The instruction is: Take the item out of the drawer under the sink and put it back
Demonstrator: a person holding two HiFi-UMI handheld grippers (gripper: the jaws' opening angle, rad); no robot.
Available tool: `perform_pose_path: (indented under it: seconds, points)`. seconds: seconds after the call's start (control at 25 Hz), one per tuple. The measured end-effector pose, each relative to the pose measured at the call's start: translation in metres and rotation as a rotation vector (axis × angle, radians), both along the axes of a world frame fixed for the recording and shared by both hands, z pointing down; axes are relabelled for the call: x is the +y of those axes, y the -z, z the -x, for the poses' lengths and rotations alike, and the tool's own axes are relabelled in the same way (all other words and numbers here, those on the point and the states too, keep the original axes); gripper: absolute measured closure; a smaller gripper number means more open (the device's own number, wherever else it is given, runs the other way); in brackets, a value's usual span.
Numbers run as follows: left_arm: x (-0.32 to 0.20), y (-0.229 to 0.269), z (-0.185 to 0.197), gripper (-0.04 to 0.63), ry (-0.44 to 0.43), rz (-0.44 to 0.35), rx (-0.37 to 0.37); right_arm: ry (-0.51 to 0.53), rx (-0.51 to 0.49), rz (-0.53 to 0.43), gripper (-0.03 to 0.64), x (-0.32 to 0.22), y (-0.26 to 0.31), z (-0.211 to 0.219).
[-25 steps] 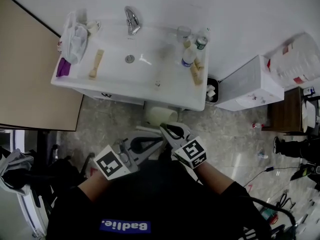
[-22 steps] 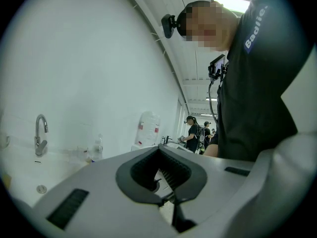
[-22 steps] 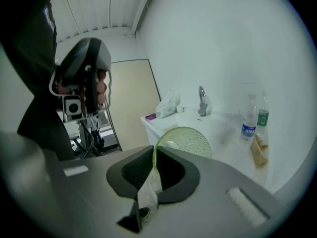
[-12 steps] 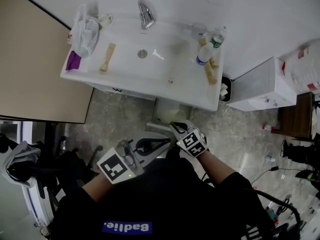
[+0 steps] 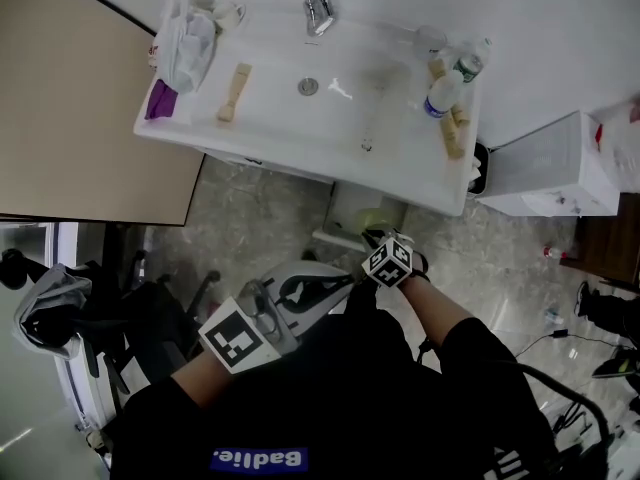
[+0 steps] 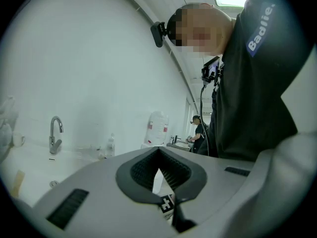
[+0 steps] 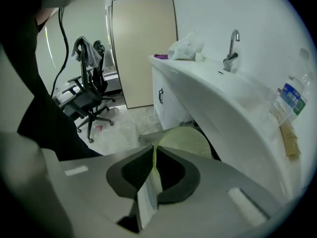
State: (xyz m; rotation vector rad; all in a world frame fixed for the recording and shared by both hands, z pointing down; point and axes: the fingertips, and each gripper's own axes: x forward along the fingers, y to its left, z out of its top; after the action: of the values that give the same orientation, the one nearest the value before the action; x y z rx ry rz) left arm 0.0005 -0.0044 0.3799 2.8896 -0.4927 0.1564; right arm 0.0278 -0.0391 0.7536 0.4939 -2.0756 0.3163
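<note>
Washroom, speckled stone floor. Below the white sink, the right gripper, jaws closed, reaches for the pale green round item. The left gripper, closed and empty, is held back, apparently to leave room.

**Green item at the drawer under the sink**

The pale green round item is domed and smooth. It stands on edge, with its thin rim caught between the closed jaws of the right gripper. In the head view it shows as a small green patch at 5 o'clock from the basin drain, below the counter's front edge. The drawer is pulled out just at its 9 o'clock side, low against the floor.
</note>
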Motion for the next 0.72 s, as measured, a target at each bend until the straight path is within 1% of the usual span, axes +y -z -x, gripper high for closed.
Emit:
perform_pose_path:
  seconds: [0.08,0.32,0.52,0.72]
  points:
    - [0.0,-0.002,0.002,0.607,0.011,0.003,0.003,0.008,0.042,0.012,0.595,-0.004,-0.019,-0.001]
    - [0.0,-0.009,0.009,0.607,0.027,0.014,-0.003,-0.015,0.147,0.072,0.595,-0.013,-0.071,-0.004]
    - [-0.001,-0.013,0.018,0.607,0.058,0.031,0.004,0.026,0.254,0.06,0.595,-0.022,-0.103,-0.01]
    - [0.003,-0.019,0.024,0.607,0.061,0.043,0.0,0.042,0.32,0.065,0.595,-0.026,-0.123,-0.013]
